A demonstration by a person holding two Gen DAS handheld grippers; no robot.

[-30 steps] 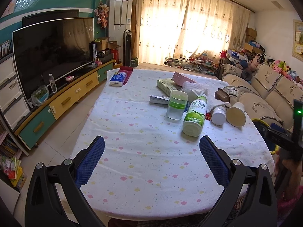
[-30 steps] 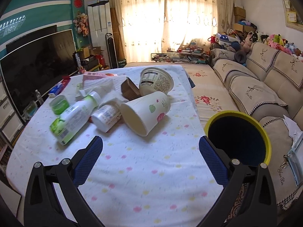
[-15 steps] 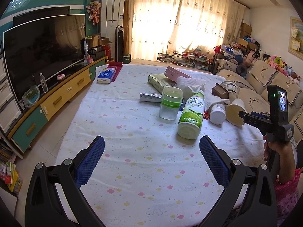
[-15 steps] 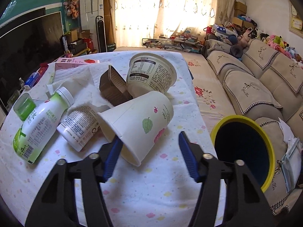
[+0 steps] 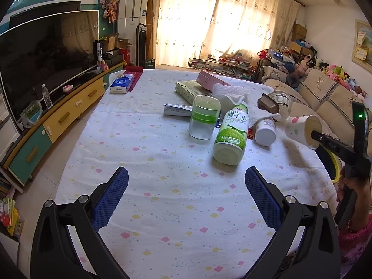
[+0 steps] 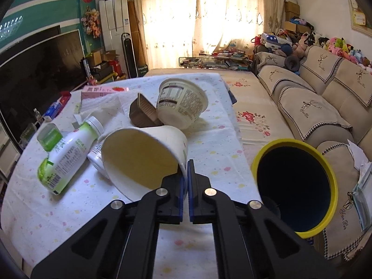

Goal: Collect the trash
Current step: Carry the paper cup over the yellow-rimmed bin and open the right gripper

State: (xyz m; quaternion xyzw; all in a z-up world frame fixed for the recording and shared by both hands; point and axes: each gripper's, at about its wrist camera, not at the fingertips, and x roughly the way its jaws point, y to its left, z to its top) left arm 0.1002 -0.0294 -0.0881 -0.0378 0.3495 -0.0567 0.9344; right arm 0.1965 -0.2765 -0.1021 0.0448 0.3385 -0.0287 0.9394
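Observation:
My right gripper [image 6: 186, 169] is shut on the rim of a white paper cup [image 6: 144, 155] and holds it tilted just above the table; the cup also shows in the left wrist view [image 5: 302, 129]. A yellow-rimmed trash bin [image 6: 295, 186] stands to the right, beside the table. A green-and-white drink bottle [image 6: 67, 155] [image 5: 232, 134], a small white bottle [image 5: 265, 131], a brown tray [image 6: 143, 114] and a white tub [image 6: 181, 103] lie on the table. My left gripper [image 5: 186, 195] is open and empty over the near table.
The flowered tablecloth [image 5: 151, 162] also carries a clear green-lidded cup [image 5: 204, 118], a white towel [image 5: 232, 93], boxes [image 5: 190, 90] and a tissue pack [image 5: 122, 83]. A TV cabinet [image 5: 58, 116] lies left, a sofa [image 6: 313, 107] right.
My right gripper has closed on the paper cup's rim and lifted it off the table. My left gripper has drifted forward over the table, still open.

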